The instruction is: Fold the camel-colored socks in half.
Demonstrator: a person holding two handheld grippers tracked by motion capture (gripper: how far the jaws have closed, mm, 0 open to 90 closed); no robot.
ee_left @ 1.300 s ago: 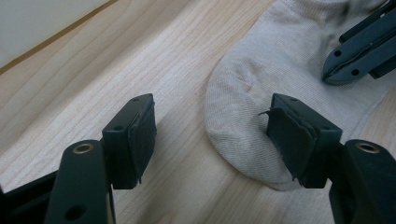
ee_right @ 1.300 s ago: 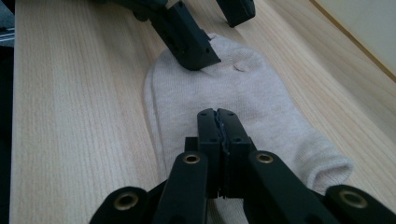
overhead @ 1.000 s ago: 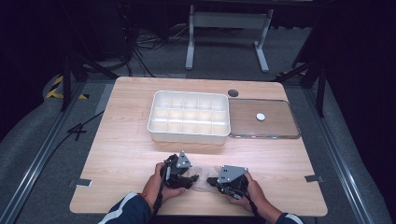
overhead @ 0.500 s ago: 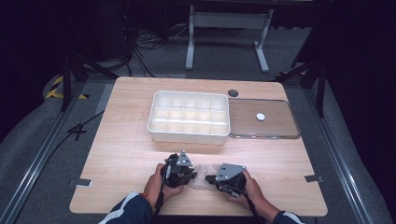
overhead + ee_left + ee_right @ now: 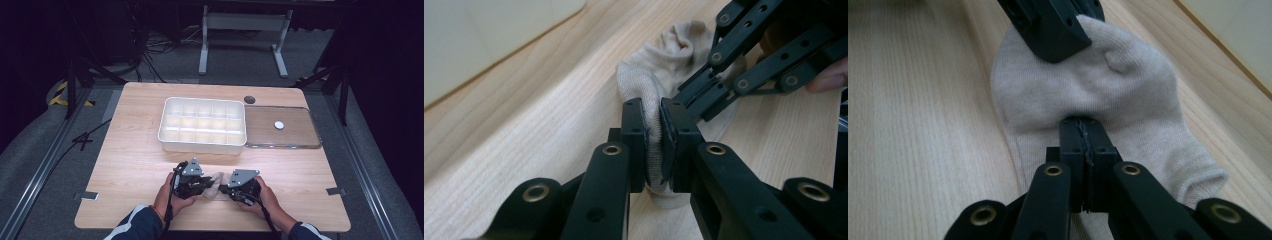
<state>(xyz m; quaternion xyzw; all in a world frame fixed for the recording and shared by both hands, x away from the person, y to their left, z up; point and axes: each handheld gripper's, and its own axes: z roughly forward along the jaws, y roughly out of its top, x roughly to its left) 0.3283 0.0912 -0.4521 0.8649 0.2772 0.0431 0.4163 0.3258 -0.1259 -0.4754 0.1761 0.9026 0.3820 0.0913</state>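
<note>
One sock (image 5: 216, 181), two tools, one tray (image 5: 202, 122)

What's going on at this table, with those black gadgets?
A person holds a pinching tool in each hand and works a beige sock on the wooden table. The left tool and the right tool are both clamped on the sock. A white divided tray and a clear lid lie beyond.

The table (image 5: 135, 145) is lit brightly from above, while the surroundings beyond it are left in near darkness; a pale glare patch is seen on the wood just in front of the white tray (image 5: 202, 125); soft shadows are cast close beneath the tray; in both gripper views, the nearest jaw links are rendered blurred, and the wood grain is softened toward the far edges.
</note>
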